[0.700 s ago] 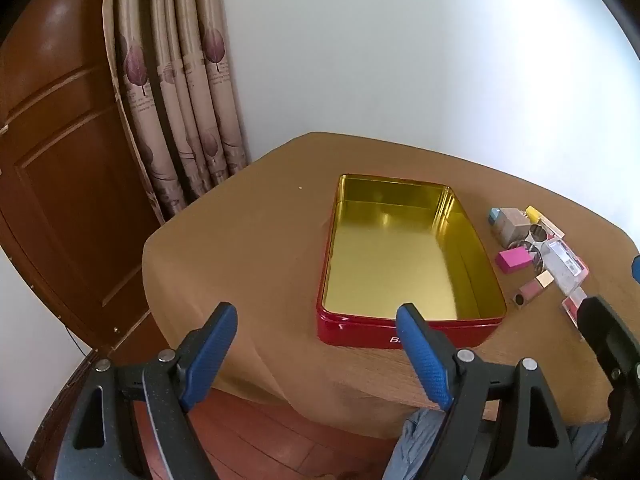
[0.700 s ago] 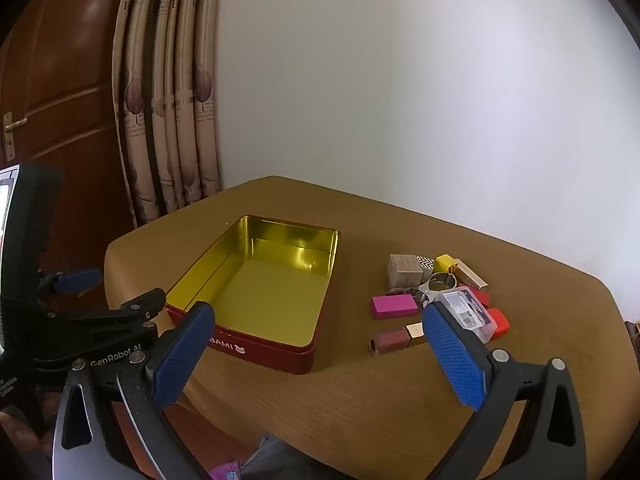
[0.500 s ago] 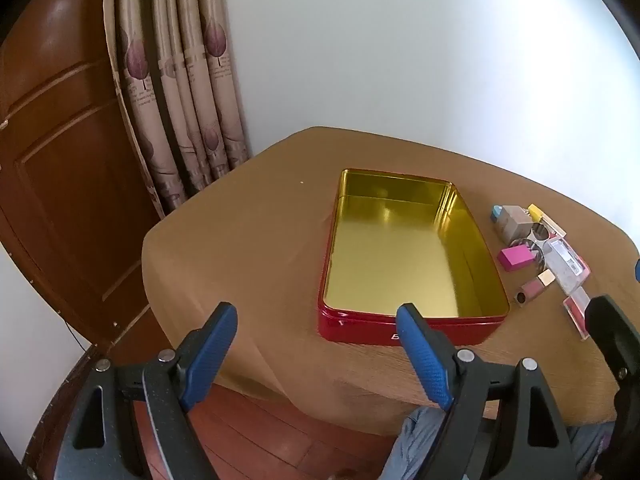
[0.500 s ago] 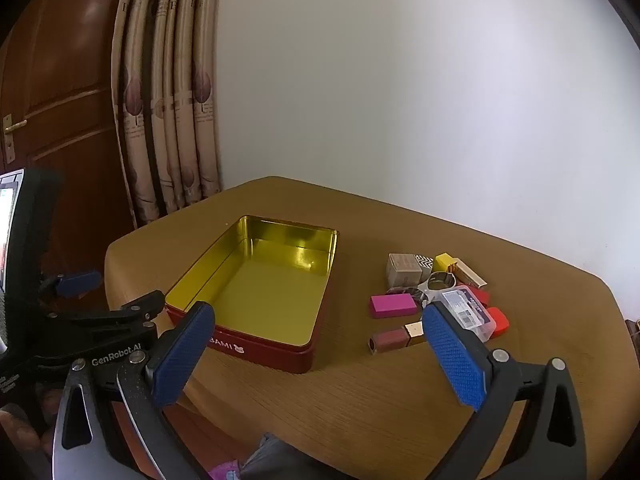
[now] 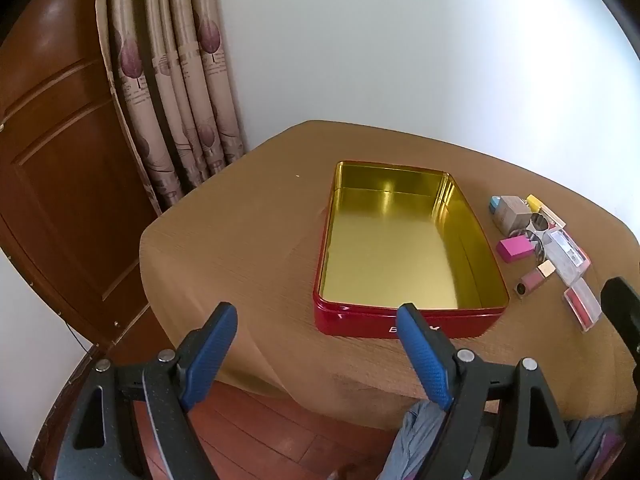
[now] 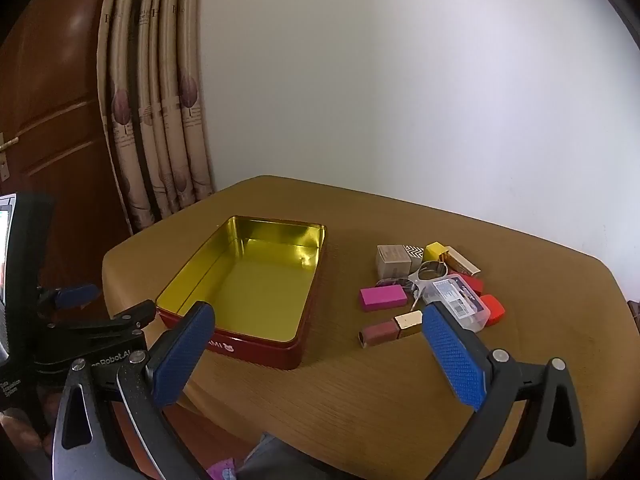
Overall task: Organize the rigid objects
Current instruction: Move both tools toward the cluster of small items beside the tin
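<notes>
- A table (image 5: 256, 240) under a brown wood-grain cloth fills the middle.
- A curtain (image 5: 176, 80) with a tree print hangs at the far left, beside the white wall (image 5: 400, 48).
- A brown door (image 5: 52, 152) stands left of the curtain.
- Reddish wood floor (image 5: 256, 424) shows near, below the table's edge.

A plain white wall (image 6: 400, 100) meets patterned curtains (image 5: 176, 80), a brown wooden door (image 5: 60, 152) and a reddish wood floor (image 5: 260, 432).
</notes>
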`<action>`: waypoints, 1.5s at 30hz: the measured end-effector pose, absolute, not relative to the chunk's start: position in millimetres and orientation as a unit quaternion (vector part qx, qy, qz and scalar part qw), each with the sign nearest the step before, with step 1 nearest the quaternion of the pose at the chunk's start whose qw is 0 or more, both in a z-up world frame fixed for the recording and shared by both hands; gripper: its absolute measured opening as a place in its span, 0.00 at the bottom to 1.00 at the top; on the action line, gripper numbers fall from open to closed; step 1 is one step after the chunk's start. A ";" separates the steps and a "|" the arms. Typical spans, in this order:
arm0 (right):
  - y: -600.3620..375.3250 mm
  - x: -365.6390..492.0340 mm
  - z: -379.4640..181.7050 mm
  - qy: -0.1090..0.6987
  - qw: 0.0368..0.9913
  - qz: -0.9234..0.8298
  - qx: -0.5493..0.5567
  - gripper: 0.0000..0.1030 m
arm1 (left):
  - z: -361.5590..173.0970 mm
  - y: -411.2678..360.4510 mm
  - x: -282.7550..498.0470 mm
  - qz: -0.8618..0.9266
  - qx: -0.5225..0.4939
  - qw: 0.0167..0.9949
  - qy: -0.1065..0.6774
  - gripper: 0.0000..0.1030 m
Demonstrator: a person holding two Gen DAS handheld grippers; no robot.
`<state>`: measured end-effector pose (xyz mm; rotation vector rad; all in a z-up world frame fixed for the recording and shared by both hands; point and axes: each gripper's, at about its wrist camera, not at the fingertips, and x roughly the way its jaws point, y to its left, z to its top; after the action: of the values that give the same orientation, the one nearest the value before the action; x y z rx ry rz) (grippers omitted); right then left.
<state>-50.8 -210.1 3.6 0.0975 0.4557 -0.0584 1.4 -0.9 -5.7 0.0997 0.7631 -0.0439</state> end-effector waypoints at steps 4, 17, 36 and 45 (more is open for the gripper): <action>-212.2 -50.0 3.7 0.225 0.973 -0.027 0.050 1.00 | -5.4 -2.0 1.1 -0.022 0.054 0.926 0.373 0.82; -276.2 -67.2 -3.7 0.222 0.968 -0.076 0.083 1.00 | -8.1 -9.0 -0.6 -0.029 0.074 0.924 0.375 0.82; -456.3 -101.6 -65.0 0.258 0.925 -0.223 0.167 1.00 | -18.7 -98.6 -16.5 -0.115 0.132 0.898 0.404 0.82; -477.6 -91.3 -87.6 0.282 0.915 -0.213 0.193 1.00 | -23.1 -162.7 -14.6 -0.182 0.185 0.879 0.400 0.82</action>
<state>-91.3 -477.6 -87.6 0.3981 0.5812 -0.4388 -14.6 -162.7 -23.1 0.3861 0.8334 -0.3786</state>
